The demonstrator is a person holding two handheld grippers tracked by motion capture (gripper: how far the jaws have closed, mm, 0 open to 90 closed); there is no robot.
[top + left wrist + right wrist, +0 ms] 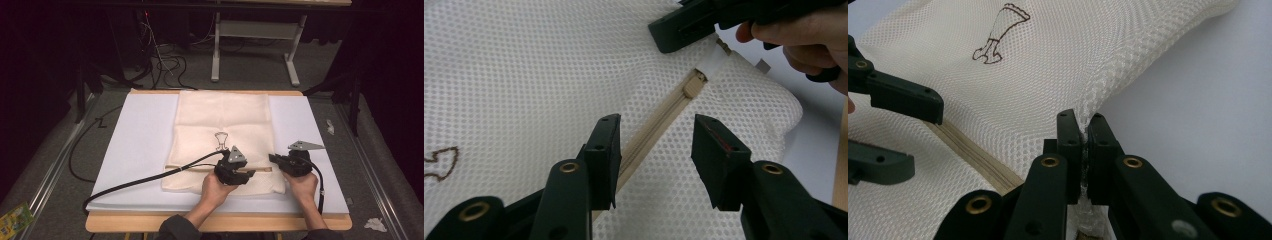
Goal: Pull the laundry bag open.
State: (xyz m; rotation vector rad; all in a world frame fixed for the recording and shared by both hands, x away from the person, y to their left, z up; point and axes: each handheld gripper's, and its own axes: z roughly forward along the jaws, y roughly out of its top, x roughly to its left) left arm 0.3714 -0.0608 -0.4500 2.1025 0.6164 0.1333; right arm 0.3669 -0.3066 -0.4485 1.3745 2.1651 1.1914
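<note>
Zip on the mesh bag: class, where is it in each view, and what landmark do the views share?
High view: zip, near the front edge of the mesh bag.
Left gripper view: zip runs diagonally through the centre.
Right gripper view: zip at lower left.
Shared landmark: the brown print.

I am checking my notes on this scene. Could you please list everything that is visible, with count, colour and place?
mesh laundry bag: one, cream, flat on the middle of the sheet
zipper: one, beige, across the bag's near end, slider at its end
printed figure: one, brown outline, on the bag
sheet: one, white, covering the table
table: one, wooden edge
cables: several, dark, on the floor behind
left gripper: one, black, open astride the zipper
right gripper: one, black, shut on the bag's edge
hands: two, at the near edge
</note>
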